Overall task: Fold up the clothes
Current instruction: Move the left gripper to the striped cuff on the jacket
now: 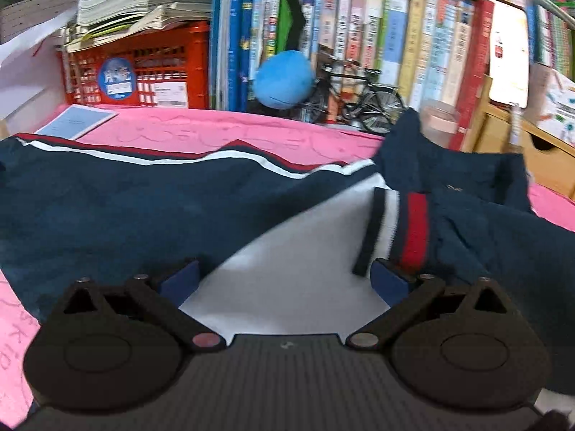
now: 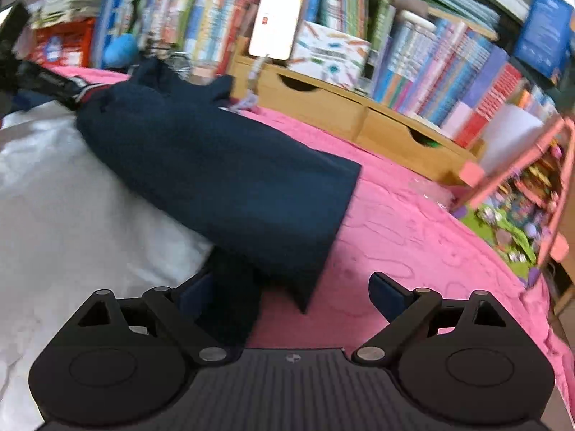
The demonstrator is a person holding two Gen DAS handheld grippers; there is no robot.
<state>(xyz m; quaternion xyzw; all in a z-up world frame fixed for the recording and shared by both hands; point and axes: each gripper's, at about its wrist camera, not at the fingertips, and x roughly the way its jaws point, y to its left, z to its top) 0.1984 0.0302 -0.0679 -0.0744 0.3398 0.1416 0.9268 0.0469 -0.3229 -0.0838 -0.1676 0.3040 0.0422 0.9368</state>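
A navy jacket point(image 1: 118, 208) with red and white stripes and a white lining point(image 1: 287, 273) lies on the pink cloth point(image 1: 201, 131). My left gripper point(image 1: 284, 276) is open just above the white lining, empty, with the collar band point(image 1: 413, 230) near its right finger. In the right wrist view the navy sleeve point(image 2: 230, 179) lies folded over the white lining point(image 2: 72, 194), its cuff end near me. My right gripper point(image 2: 291, 294) is open and empty, its left finger at the sleeve's cuff edge, its right finger over pink cloth point(image 2: 413, 237).
Bookshelves point(image 1: 377, 36) line the back. A red crate point(image 1: 143, 72), a blue plush ball point(image 1: 284, 79), a model bicycle point(image 1: 359, 97) and a booklet point(image 1: 77, 120) stand at the cloth's far edge. Wooden drawers point(image 2: 341, 107) and a pink toy set point(image 2: 521, 208) are at the right.
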